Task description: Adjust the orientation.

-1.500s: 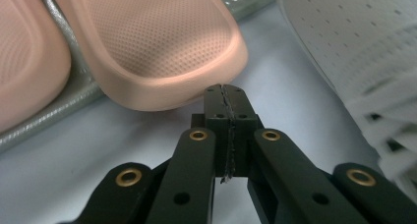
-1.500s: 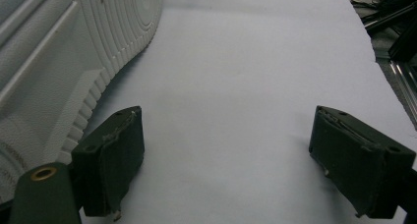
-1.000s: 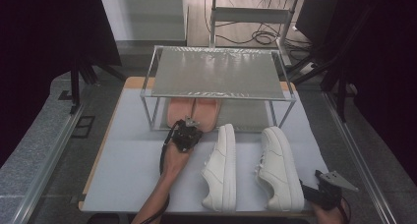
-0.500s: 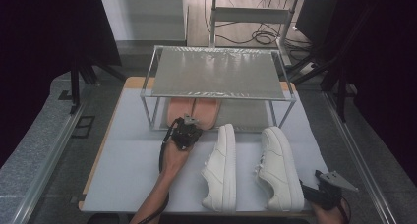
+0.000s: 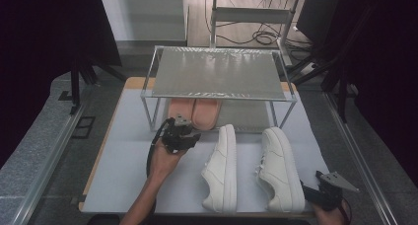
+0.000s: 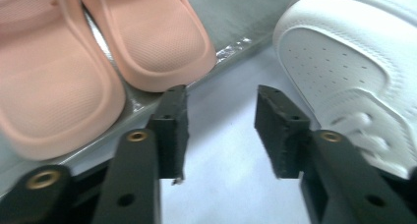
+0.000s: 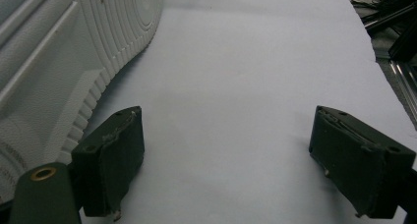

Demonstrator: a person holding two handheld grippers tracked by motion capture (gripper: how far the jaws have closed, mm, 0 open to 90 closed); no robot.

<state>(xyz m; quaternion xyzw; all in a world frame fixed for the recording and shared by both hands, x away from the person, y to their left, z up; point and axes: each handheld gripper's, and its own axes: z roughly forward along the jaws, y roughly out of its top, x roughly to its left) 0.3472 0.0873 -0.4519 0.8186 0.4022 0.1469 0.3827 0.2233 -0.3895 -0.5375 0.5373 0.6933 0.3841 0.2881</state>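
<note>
Two pink slippers [image 5: 193, 112] lie side by side on the lower shelf of a metal rack [image 5: 217, 74]. My left gripper [image 5: 183, 130] hovers just in front of them, over the white mat [image 5: 123, 166]. In the left gripper view the left gripper [image 6: 221, 98] is open; its jaws have just been opening, with nothing between them. The slippers [image 6: 157, 37] lie ahead to the left and a white sneaker [image 6: 344, 67] to the right. Two white sneakers [image 5: 222, 168] [image 5: 281, 168] stand on the mat. My right gripper [image 5: 323, 191] rests at the front right, wide open [image 7: 226, 118] beside a sneaker sole [image 7: 59, 52].
The rack's top shelf is a bare grey sheet over the slippers. Its thin legs [image 5: 148, 114] stand on the mat at both sides. Cables [image 5: 256, 37] lie on the floor behind the table. The mat's right edge [image 7: 373, 52] runs close to my right gripper.
The left hand and its gripper have lifted a little and drawn back from the pink slippers. The right gripper and both sneakers have kept still.
</note>
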